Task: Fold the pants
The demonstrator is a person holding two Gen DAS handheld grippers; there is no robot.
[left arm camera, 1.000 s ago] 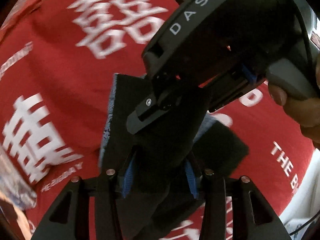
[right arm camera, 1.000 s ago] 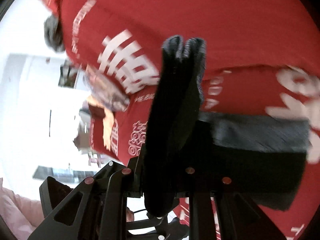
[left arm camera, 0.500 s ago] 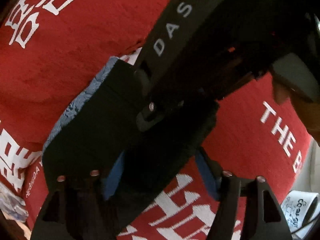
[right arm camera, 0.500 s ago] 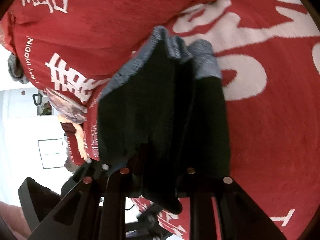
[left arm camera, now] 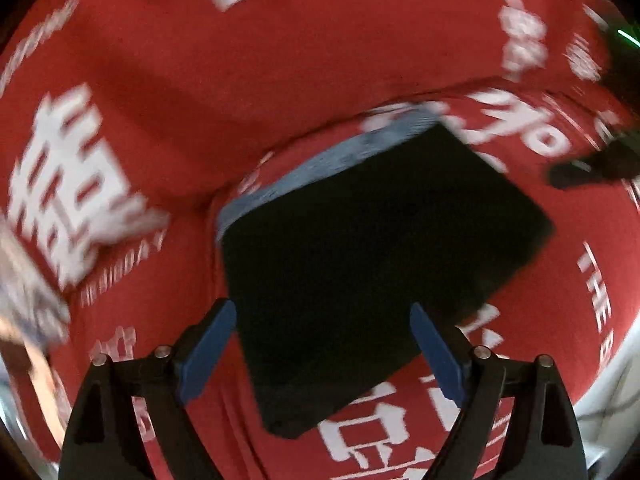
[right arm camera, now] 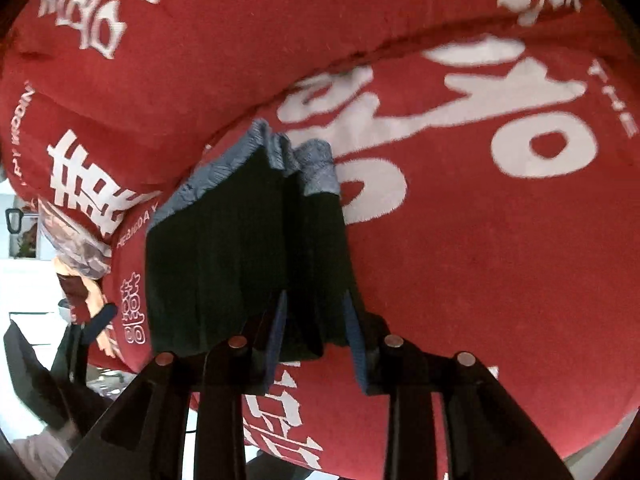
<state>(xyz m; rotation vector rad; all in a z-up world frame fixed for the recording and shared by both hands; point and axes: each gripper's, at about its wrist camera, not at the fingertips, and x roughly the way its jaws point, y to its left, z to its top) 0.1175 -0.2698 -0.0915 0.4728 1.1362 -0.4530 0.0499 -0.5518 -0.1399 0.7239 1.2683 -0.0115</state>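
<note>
The folded black pants (left arm camera: 372, 264), with a grey-blue waistband (left arm camera: 320, 164) along their far edge, lie flat on a red blanket (left arm camera: 200, 80) printed with white characters. My left gripper (left arm camera: 322, 352) hovers over their near end. Its jaws are opening wide and its blue pads (left arm camera: 208, 348) stand apart from the cloth. In the right wrist view the pants (right arm camera: 224, 264) show several stacked folds, and the right-hand folds fill the gap of my right gripper (right arm camera: 316, 332). Its jaws are opening, but the pads (right arm camera: 354, 340) still touch the cloth on both sides.
The red blanket (right arm camera: 480, 240) bulges into a padded ridge behind the pants. A patterned cloth (right arm camera: 72, 240) hangs at its left end, with a bright room beyond. A blurred dark shape (left arm camera: 592, 168) sits at the right of the left wrist view.
My left gripper let go of the pants, opened wide and drew back. The pants came down from hanging to lying on the blanket. The right gripper's jaws widened a little around the folds.
</note>
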